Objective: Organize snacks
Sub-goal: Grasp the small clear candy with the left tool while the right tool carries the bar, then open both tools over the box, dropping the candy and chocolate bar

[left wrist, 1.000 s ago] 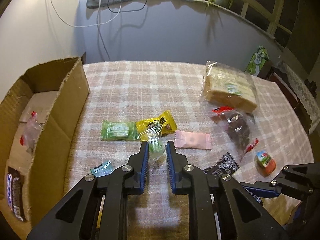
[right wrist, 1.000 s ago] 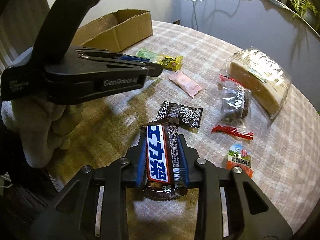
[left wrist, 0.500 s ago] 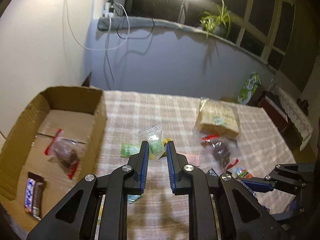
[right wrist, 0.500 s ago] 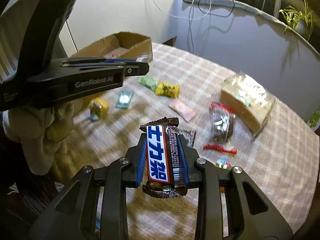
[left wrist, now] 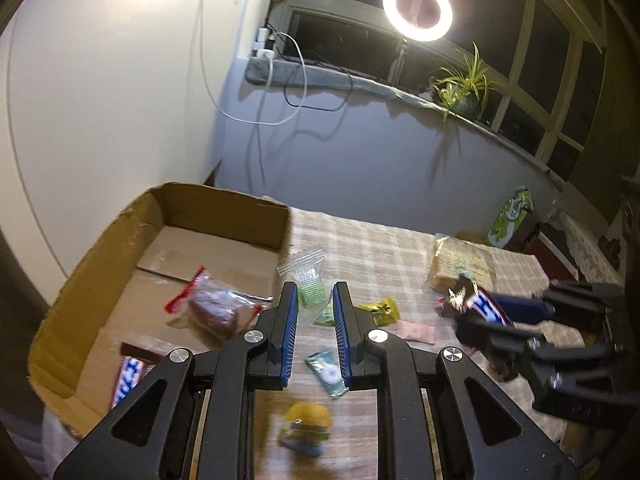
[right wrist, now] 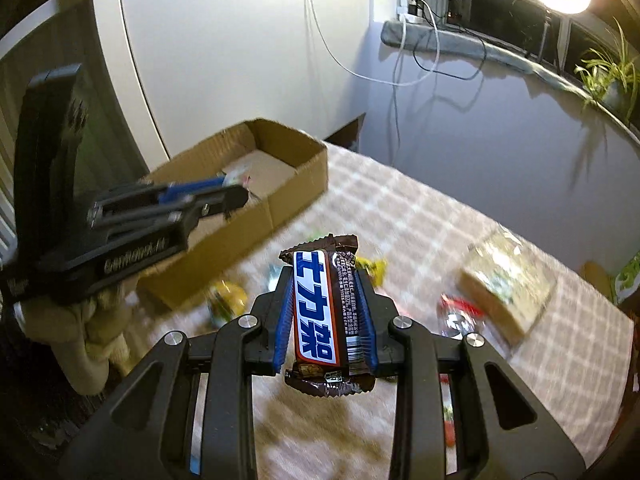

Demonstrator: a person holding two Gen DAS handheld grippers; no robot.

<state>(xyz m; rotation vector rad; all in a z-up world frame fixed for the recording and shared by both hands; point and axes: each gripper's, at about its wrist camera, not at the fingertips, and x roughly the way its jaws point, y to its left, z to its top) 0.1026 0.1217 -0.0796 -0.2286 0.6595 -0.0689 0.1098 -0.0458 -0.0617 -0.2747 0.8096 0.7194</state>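
Note:
My left gripper [left wrist: 314,300] is shut on a small clear packet with a green candy [left wrist: 309,286], held in the air near the right wall of the open cardboard box [left wrist: 224,208]. The box holds a red-sealed bag of dark snacks [left wrist: 212,310] and a blue-label chocolate bar [left wrist: 128,376]. My right gripper [right wrist: 325,304] is shut on a brown chocolate bar with a blue label [right wrist: 325,312], held high above the checked tablecloth [right wrist: 420,240]. It shows in the left wrist view [left wrist: 480,304] to the right. The left gripper shows in the right wrist view [right wrist: 224,196] over the box [right wrist: 296,164].
Loose snacks lie on the cloth: a yellow packet [left wrist: 380,310], a pink packet [left wrist: 416,330], a teal packet [left wrist: 326,372], a yellow-topped cup snack [left wrist: 306,424], a bagged bread loaf [left wrist: 460,266]. A green carton [left wrist: 514,216] stands at the far right.
Both grippers have risen and swung left toward the box, each keeping its snack. The box interior now fills more of the left wrist view.

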